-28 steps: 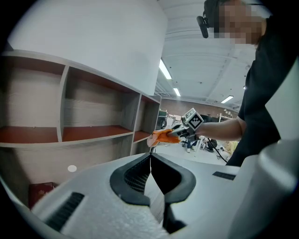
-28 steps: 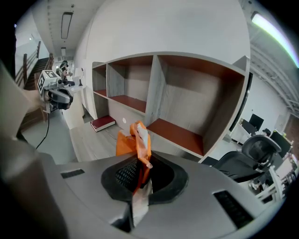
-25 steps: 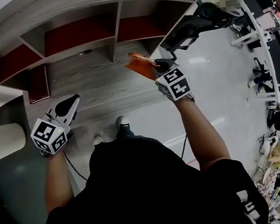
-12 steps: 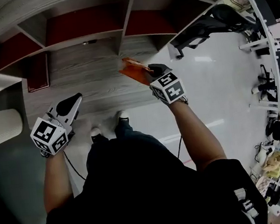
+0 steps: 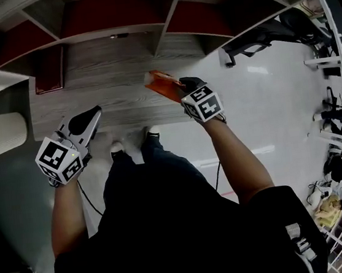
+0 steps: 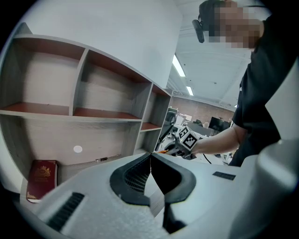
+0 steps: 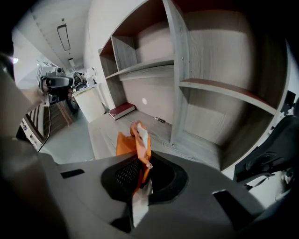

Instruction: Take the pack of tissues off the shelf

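Seen from overhead, a person in a black shirt stands facing a low shelf [image 5: 124, 104], both bare forearms reaching up the frame from the bottom. The left forearm rises along the left side. Its left hand-held gripper [image 5: 88, 119] is angled toward the upper right, its jaws pressed together with nothing between them, as the left gripper view [image 6: 150, 156] confirms. The right forearm runs from the lower right to the centre, and the right hand-held gripper [image 5: 182, 88] points toward the upper left, its jaws pinching one end of the orange pack of tissues [image 5: 163, 84]. The pack's long axis carries on along the line of the jaws, its free end aimed at the upper left of the frame, over the grey wood-grain bottom board in front of the open compartments. In the right gripper view the pack [image 7: 135, 140] rises edge-on out of the clamped jaws [image 7: 141, 164], clear of the board and pointing toward the shelf. Farther back, at the left end of the bottom board, stands a red book [image 5: 48, 70].
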Available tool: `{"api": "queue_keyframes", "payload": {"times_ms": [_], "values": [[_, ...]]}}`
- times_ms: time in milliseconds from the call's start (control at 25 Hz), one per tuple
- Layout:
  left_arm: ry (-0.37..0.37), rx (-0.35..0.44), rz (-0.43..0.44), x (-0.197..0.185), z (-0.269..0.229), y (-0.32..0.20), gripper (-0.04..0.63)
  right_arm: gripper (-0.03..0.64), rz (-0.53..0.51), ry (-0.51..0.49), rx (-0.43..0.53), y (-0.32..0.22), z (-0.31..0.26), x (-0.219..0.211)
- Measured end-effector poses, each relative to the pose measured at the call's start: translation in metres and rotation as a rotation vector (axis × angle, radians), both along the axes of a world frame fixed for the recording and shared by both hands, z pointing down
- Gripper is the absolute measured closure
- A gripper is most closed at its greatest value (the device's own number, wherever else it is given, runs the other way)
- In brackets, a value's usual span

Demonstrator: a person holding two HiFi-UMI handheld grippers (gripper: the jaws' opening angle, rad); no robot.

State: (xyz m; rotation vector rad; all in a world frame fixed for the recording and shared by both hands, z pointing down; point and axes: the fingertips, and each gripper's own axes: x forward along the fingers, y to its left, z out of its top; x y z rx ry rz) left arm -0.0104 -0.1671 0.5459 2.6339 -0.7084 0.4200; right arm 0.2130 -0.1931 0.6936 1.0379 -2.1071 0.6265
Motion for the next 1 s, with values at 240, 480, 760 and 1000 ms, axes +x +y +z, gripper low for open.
{"api": "queue_keyframes", "payload": {"times_ms": [240,480,760,1000], "values": [[-0.005,-0.007,0.007,0.008,0.003,0.009,0.577,0.602,-0.039,0.016,-0.039,0.007,0.038,-0.005],[-0.015,-0.029,-0.014,0.005,0.009,0.015,0.577,0.601,-0.059,0.018,-0.068,0.007,0.057,-0.008],[-0.011,-0.041,-0.034,0.006,0.015,0.008,0.577,0.602,-0.093,0.033,-0.086,0.005,0.077,-0.013],[-0.010,-0.058,-0.027,0.012,0.021,0.003,0.577,0.602,-0.104,0.053,-0.091,0.003,0.094,-0.016]]}}
